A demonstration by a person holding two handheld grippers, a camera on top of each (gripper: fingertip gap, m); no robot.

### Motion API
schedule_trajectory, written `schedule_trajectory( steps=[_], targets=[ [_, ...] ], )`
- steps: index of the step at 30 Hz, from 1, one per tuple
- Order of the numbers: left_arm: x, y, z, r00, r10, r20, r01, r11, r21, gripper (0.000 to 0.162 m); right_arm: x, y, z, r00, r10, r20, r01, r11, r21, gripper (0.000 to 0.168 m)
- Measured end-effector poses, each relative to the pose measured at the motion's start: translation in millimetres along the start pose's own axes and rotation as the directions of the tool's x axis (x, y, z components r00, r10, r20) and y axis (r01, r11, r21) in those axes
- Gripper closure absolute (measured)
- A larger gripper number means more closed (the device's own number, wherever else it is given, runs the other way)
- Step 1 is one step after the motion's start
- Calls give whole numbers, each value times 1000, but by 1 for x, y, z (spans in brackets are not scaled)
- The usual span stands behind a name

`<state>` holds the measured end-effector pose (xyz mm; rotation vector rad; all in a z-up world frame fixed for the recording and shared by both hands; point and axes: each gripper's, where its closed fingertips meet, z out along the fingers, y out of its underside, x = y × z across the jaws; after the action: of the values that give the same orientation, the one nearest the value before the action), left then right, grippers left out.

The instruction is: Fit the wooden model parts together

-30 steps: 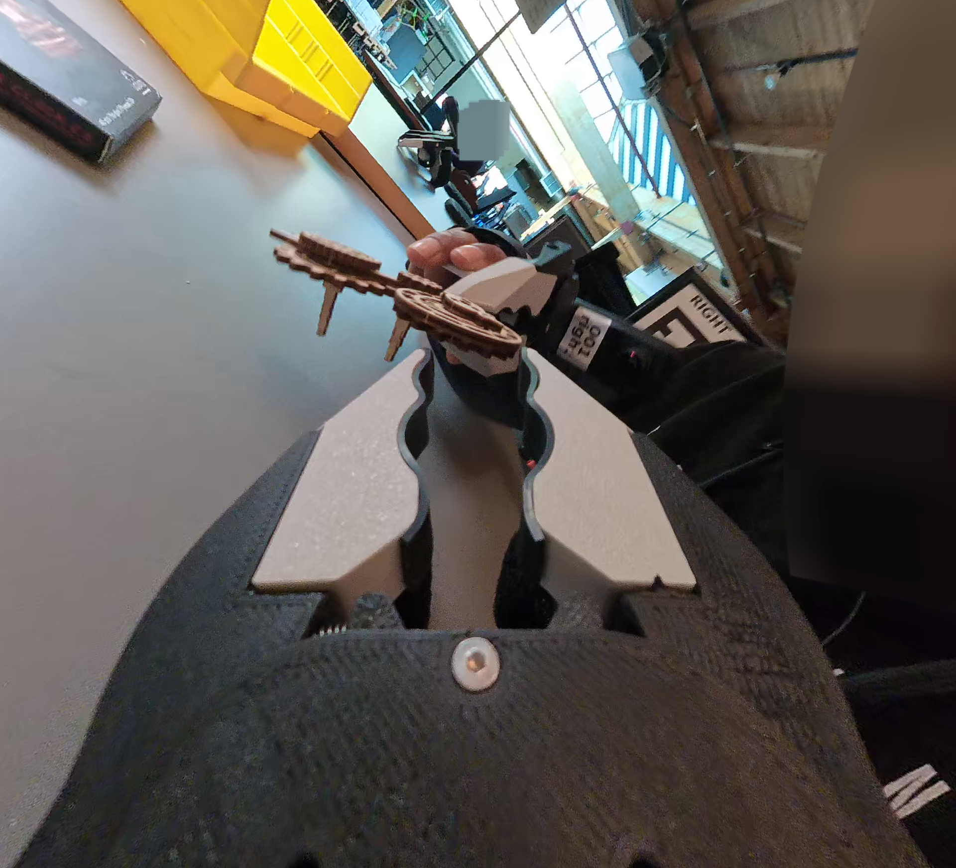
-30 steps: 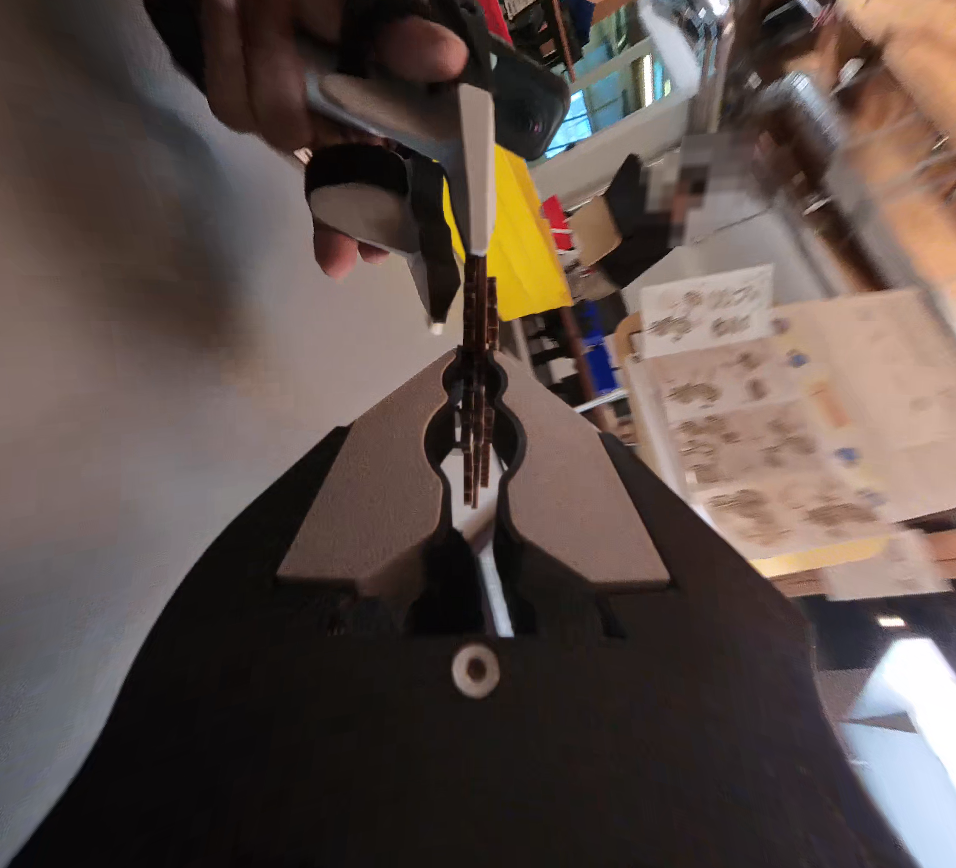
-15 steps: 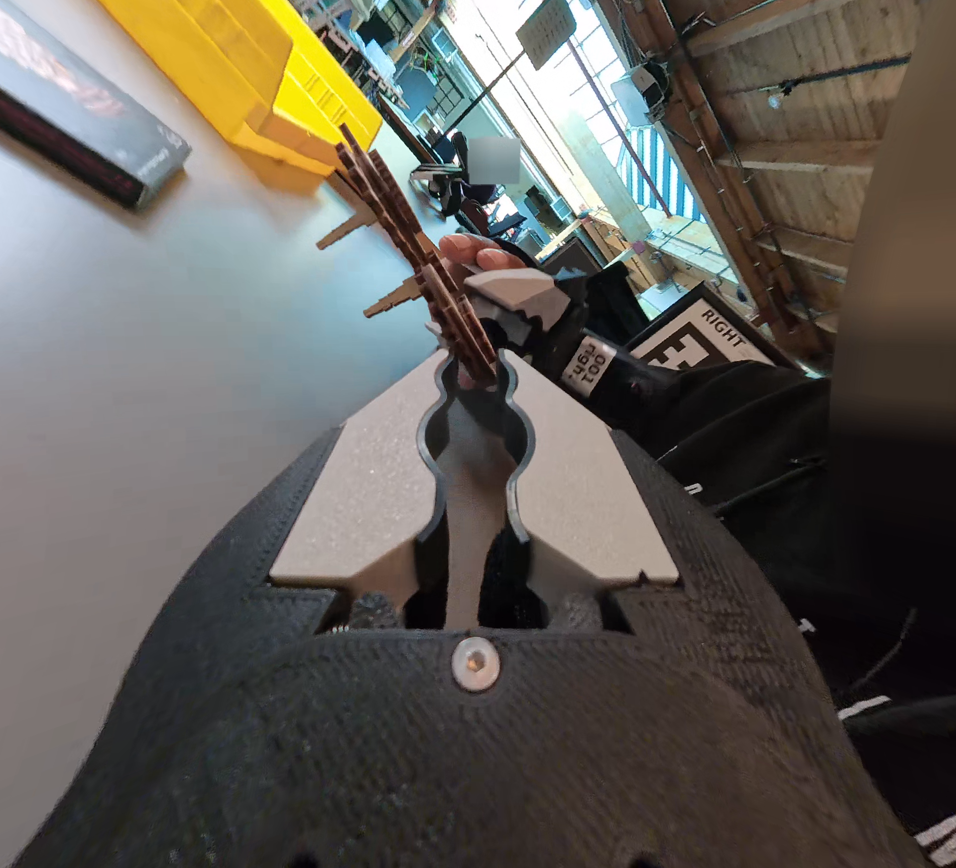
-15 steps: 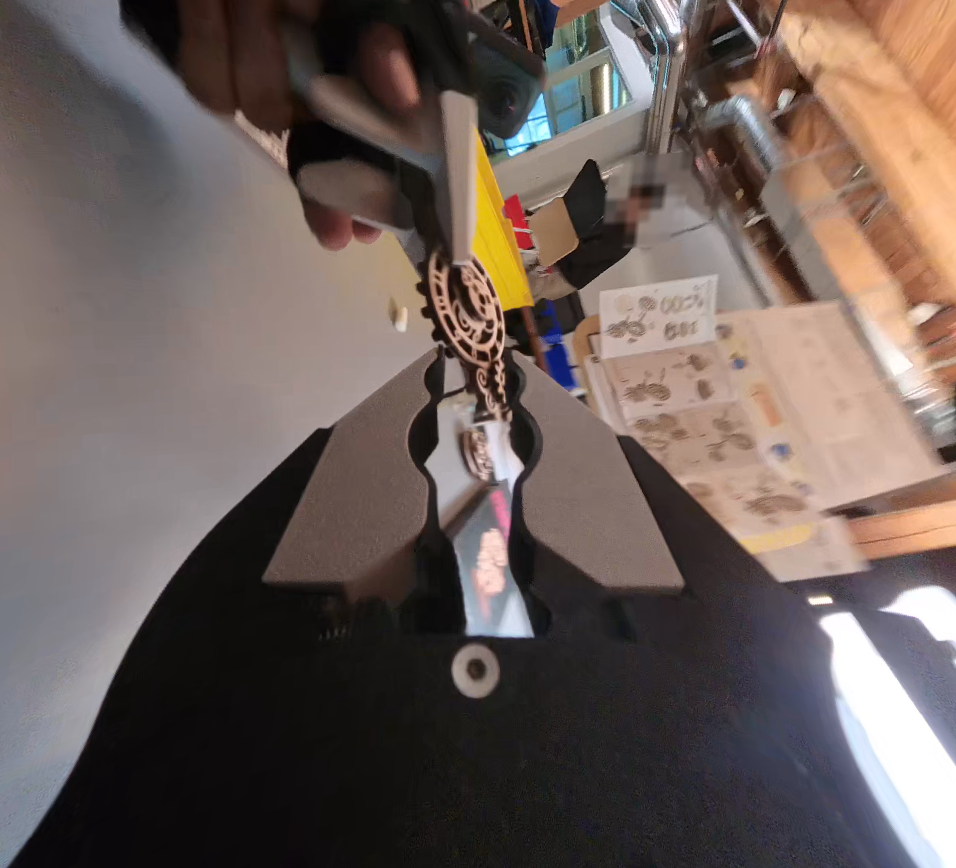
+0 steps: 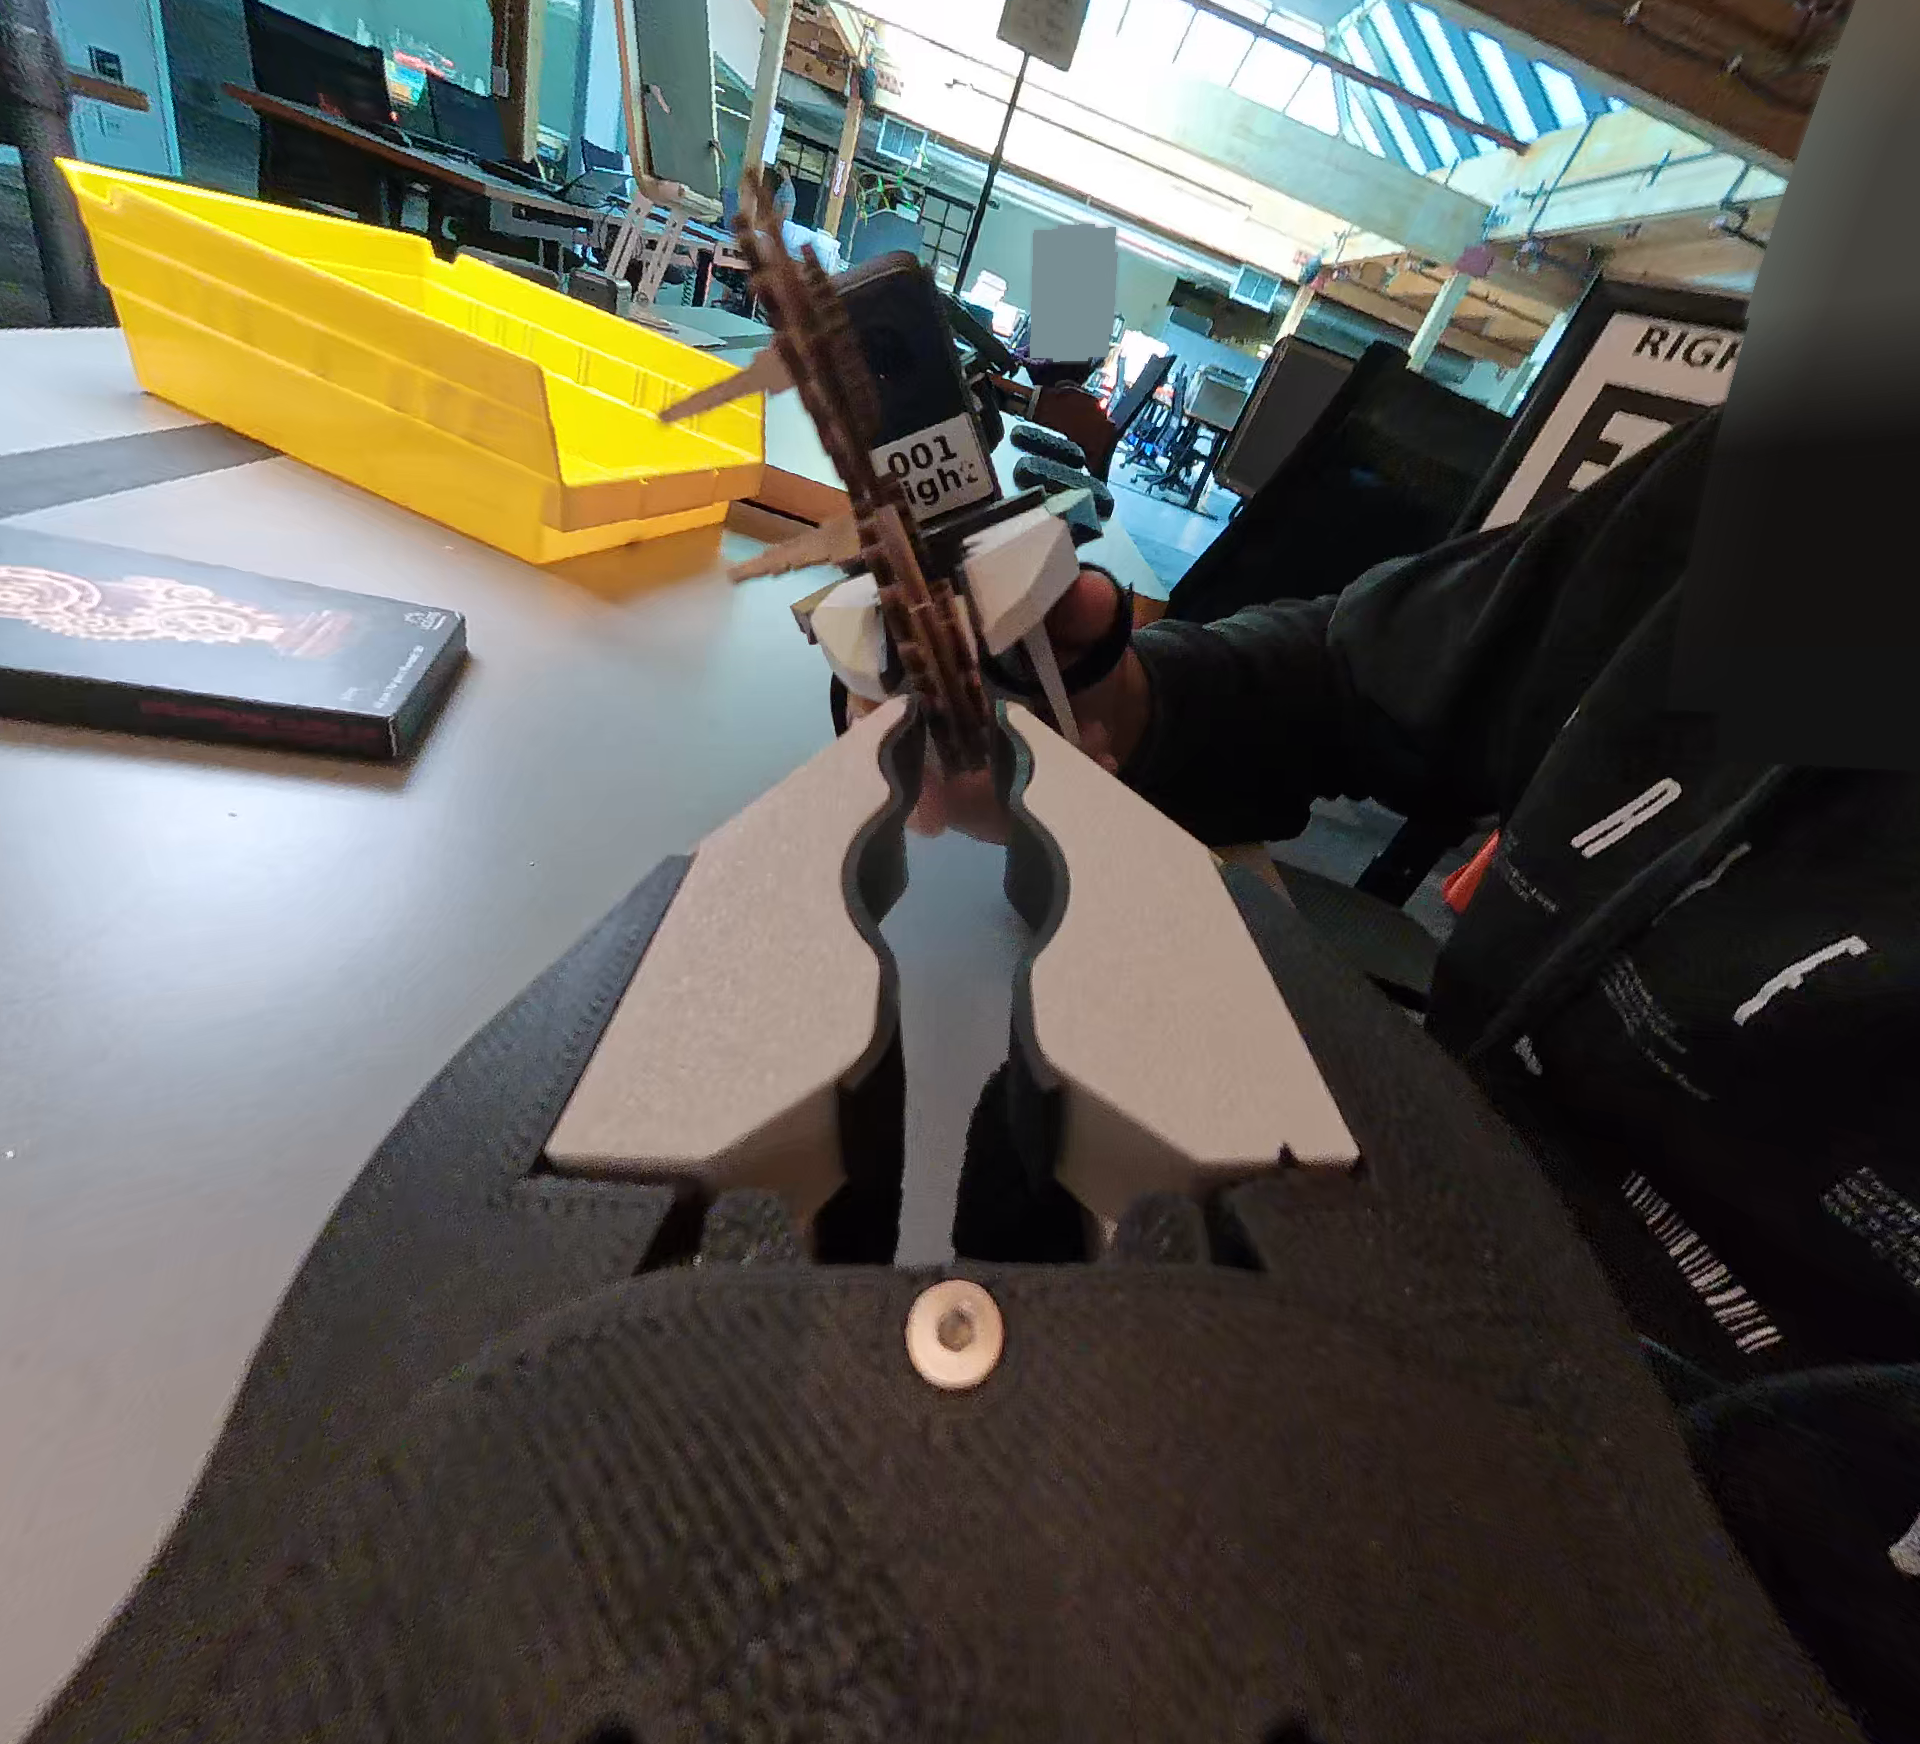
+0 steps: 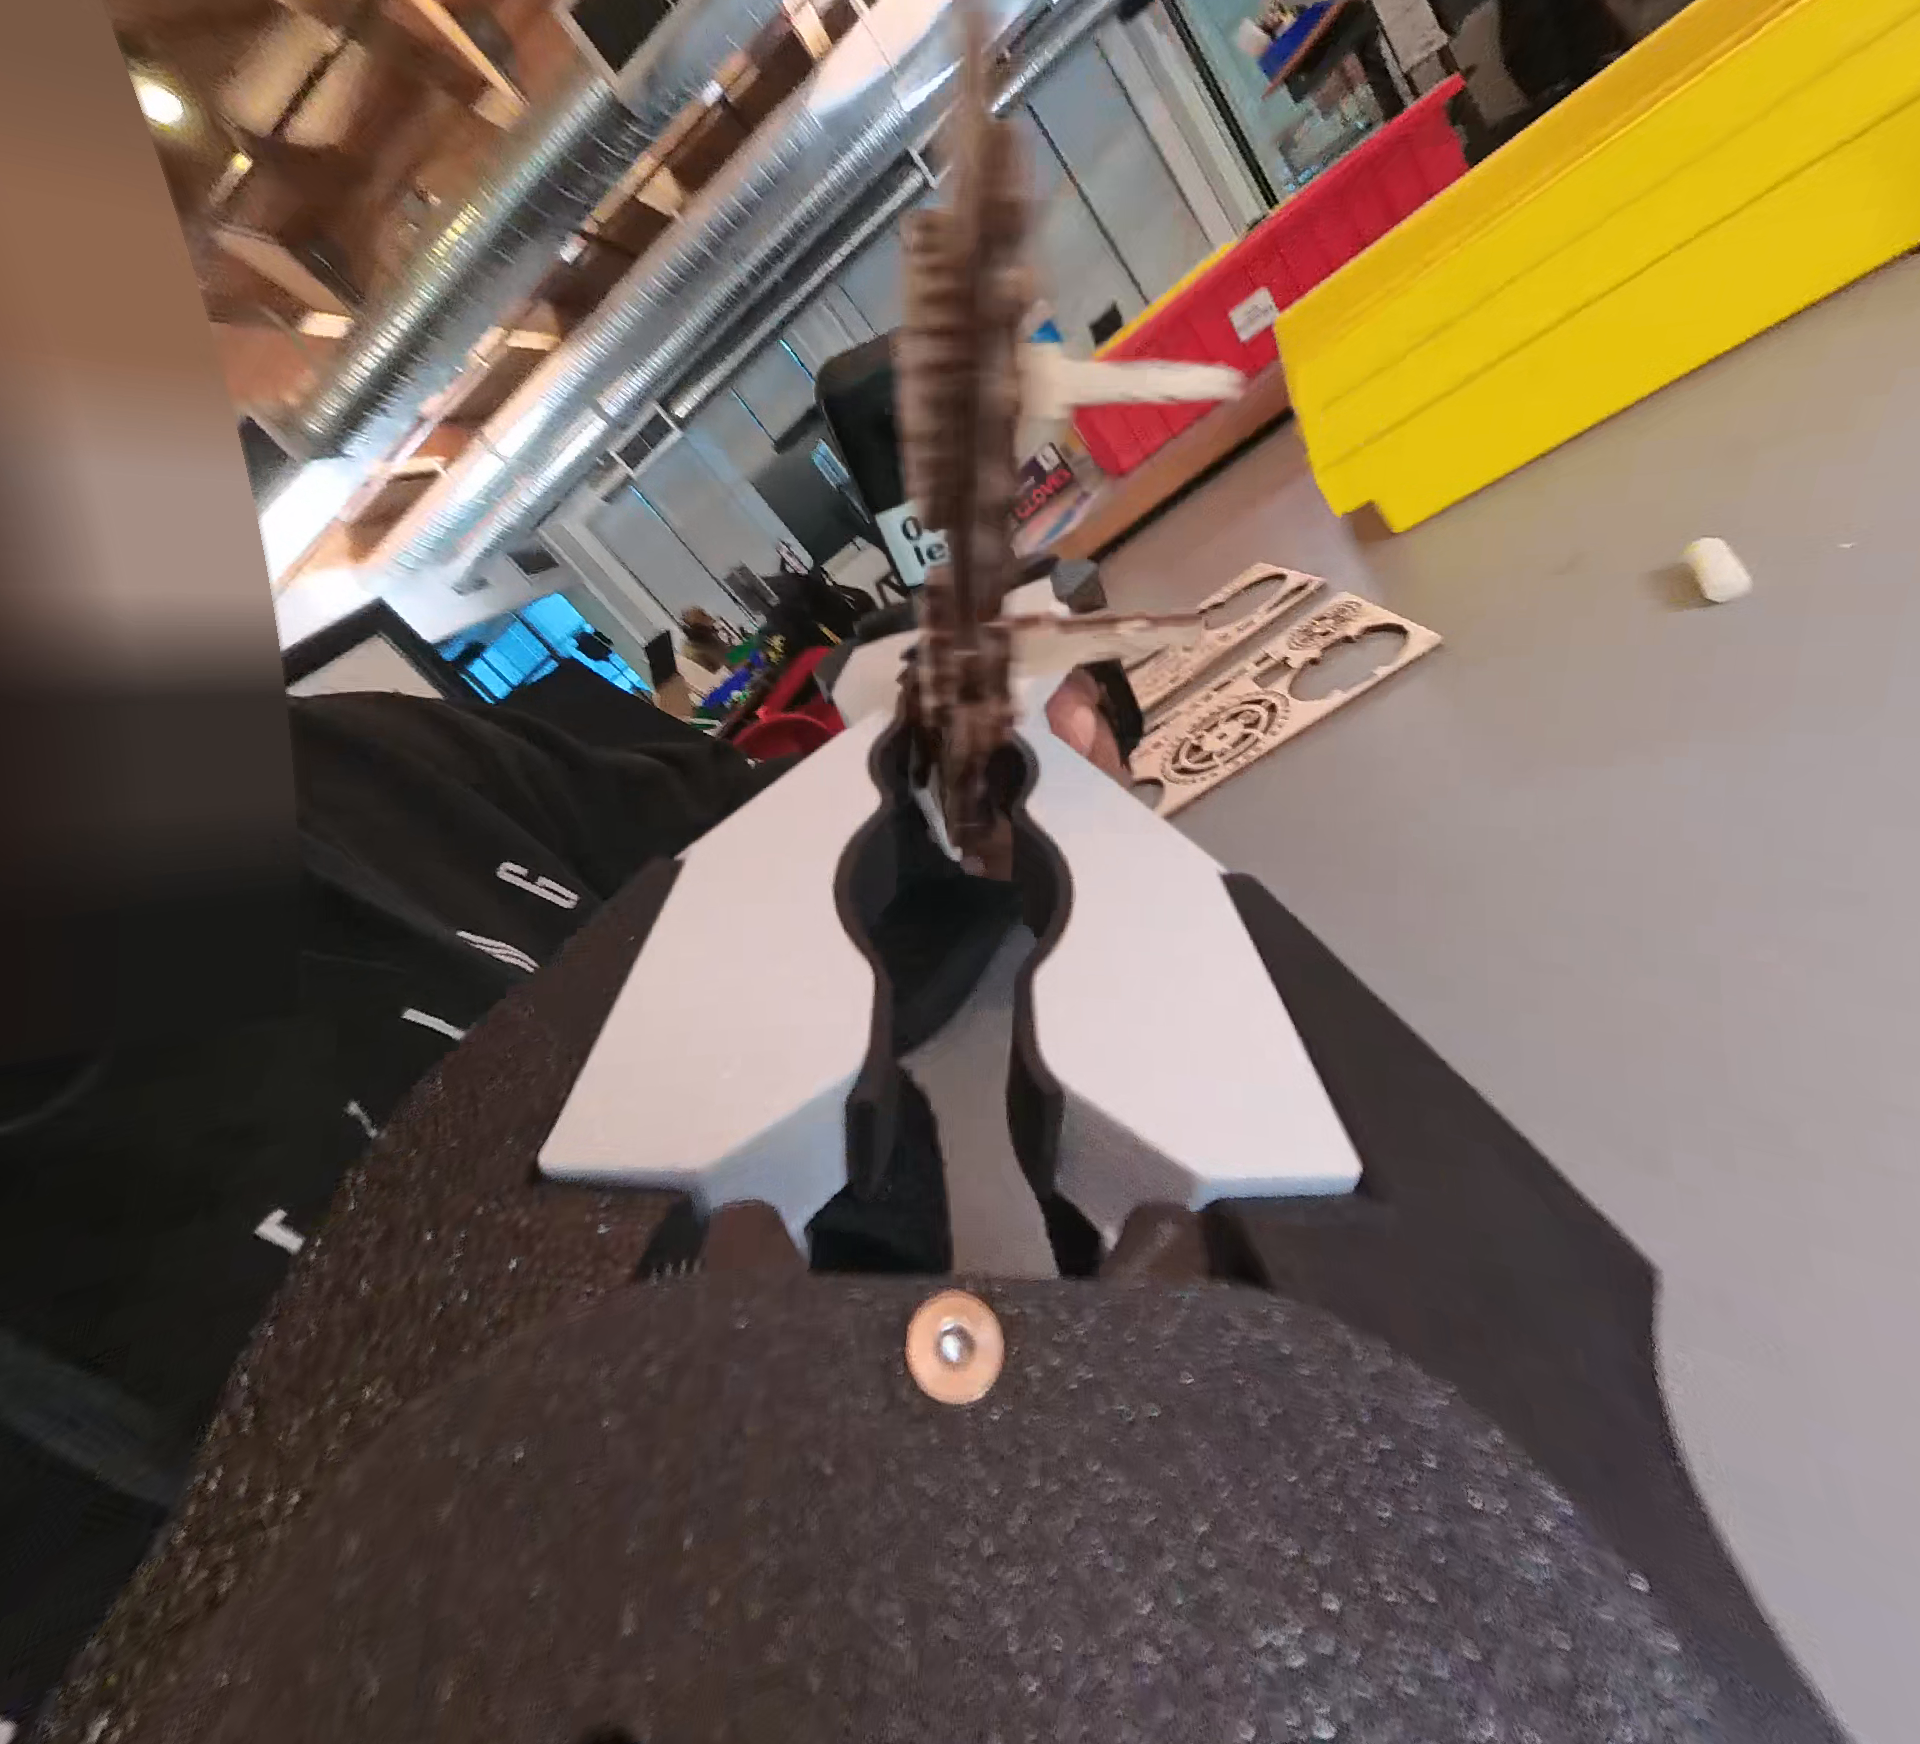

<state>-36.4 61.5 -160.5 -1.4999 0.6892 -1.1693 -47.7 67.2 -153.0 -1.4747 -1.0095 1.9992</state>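
Note:
A dark brown wooden gear assembly (image 5: 928,645) stands upright on edge, held above the grey table (image 5: 312,915). Two pale wooden pegs (image 5: 717,390) stick out of its left side. My left gripper (image 5: 953,744) is shut on its lower end. My right gripper (image 5: 935,614) faces me from behind and clamps the same assembly just above. In the right wrist view the assembly (image 6: 961,447) is blurred and rises from my right gripper (image 6: 956,754), which is shut on it. The hand (image 6: 1086,718) holding the left gripper shows behind it.
A yellow bin (image 5: 416,375) and a flat black box (image 5: 208,645) lie on the table to the left. In the right wrist view a cut-out wooden parts sheet (image 6: 1278,666), a small white piece (image 6: 1714,567), the yellow bin (image 6: 1610,292) and a red bin (image 6: 1247,323) lie to the right. Only a small space, under 4 cm, lies between the two pairs of fingers. The small white piece (image 6: 1714,567) is about equally far from each gripper, around 25 cm.
The assembly has turned from lying flat to standing upright. My left gripper, open and empty a second ago, has closed on its lower end. Both grippers have rolled level with the table.

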Motion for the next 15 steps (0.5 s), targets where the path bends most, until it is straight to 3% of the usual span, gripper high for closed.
schedule_trajectory(
  steps=[5,9,15],
  targets=[
    [0,3,1,1000,-8,-6,8,1000,-17,150,-4,3,-2,985,-172,-25,171,985,-36,158],
    [-1,-10,-5,1000,-1,7,0,999,45,148,-1,13,-2,911,-405,-80,392,909,-144,157],
    [-1,-8,-5,997,63,41,-63,998,-1,154,-1,16,0,844,-527,-102,502,842,-197,158]
  ],
)
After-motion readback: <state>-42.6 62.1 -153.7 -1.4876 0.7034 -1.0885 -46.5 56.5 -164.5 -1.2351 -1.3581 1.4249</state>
